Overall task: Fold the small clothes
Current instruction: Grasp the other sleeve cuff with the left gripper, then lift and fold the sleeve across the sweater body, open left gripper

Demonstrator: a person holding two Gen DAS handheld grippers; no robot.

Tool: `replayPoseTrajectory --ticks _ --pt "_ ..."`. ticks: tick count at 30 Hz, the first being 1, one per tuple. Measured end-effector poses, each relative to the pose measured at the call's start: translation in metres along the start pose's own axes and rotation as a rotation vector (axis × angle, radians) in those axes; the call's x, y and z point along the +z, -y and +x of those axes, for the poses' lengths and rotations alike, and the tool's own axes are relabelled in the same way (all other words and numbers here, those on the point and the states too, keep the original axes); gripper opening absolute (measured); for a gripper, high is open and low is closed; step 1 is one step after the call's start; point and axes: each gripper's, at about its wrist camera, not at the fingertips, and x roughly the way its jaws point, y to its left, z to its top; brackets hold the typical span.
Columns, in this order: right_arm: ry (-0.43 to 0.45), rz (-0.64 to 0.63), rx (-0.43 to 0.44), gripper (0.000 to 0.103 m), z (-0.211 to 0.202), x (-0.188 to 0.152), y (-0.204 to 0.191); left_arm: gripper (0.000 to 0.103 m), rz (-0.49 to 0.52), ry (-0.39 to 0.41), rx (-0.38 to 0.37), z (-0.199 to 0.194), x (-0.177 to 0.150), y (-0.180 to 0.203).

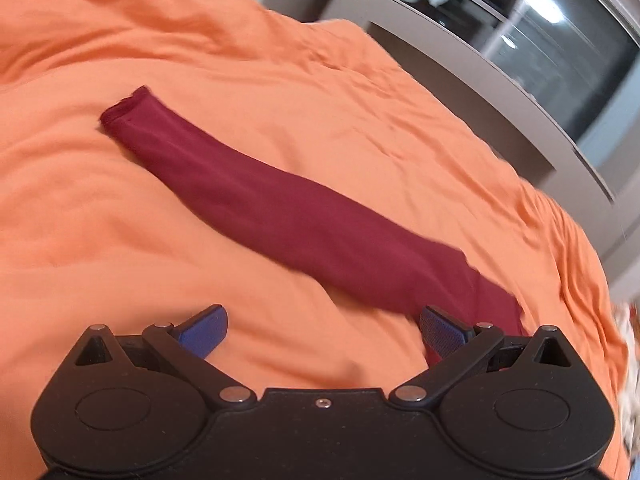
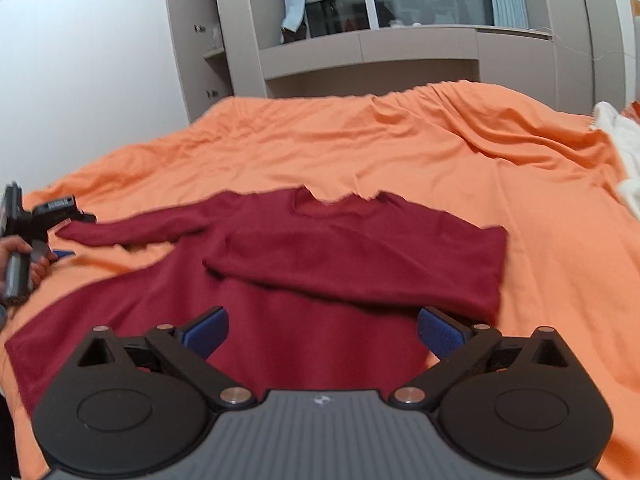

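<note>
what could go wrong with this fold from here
The folded-over sleeve lies loose and rumpled across the maroon shirt, so it may slip when the shirt is next moved. The orange bedcover is soft and wrinkled, so creases could carry into the fold. Both the right gripper and left gripper are open, pinning nothing.

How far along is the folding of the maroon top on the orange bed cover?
Done: one sleeve is folded across the chest of the maroon top. In hand: nothing; the right gripper and left gripper are both open and hold no cloth. Left: the other sleeve lies stretched out on the orange bed cover, and the body is unfolded.
</note>
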Motion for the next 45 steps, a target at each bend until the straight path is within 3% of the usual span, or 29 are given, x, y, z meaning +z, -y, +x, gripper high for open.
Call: replayPoseTrajectory --ticks 5,9,18,21,23,25,28,33,37,39,42,45 --pt "-0.026 0.031 -0.022 0.103 0.021 -0.013 0.015 0.102 -0.068 0.062 0.046 0.019 0.021 -0.015" --pt "-0.051 0.034 -0.039 0.103 0.026 -0.024 0.019 0.102 -0.187 0.109 0.084 0.038 0.033 -0.040" --pt "-0.076 0.017 -0.048 0.103 0.030 -0.031 0.015 0.100 -0.368 0.261 0.065 0.049 0.043 -0.068" --pt "-0.079 0.022 -0.047 0.103 0.030 -0.032 0.015 0.080 -0.397 0.304 0.110 0.046 0.042 -0.070" --pt "-0.083 0.023 -0.047 0.103 0.030 -0.032 0.015 0.052 -0.433 0.331 0.130 0.044 0.040 -0.076" --pt "-0.085 0.024 -0.047 0.103 0.031 -0.032 0.015 0.034 -0.474 0.338 0.145 0.043 0.040 -0.084" --pt "-0.086 0.023 -0.049 0.103 0.031 -0.032 0.015 0.032 -0.526 0.352 0.114 0.044 0.040 -0.094" --pt "-0.087 0.024 -0.049 0.103 0.031 -0.033 0.015 0.033 -0.506 0.360 0.108 0.046 0.044 -0.092" --pt "-0.080 0.023 -0.052 0.103 0.030 -0.033 0.015 0.011 -0.484 0.380 0.118 0.041 0.046 -0.088" --pt "-0.068 0.023 -0.056 0.103 0.028 -0.032 0.015 0.010 -0.466 0.399 0.124 0.038 0.048 -0.084" --pt "-0.044 0.024 -0.059 0.103 0.023 -0.030 0.015 0.008 -0.378 0.437 0.137 0.030 0.055 -0.068" --pt "-0.022 0.031 -0.063 0.103 0.019 -0.027 0.016 0.007 -0.207 0.491 0.137 0.016 0.063 -0.033"
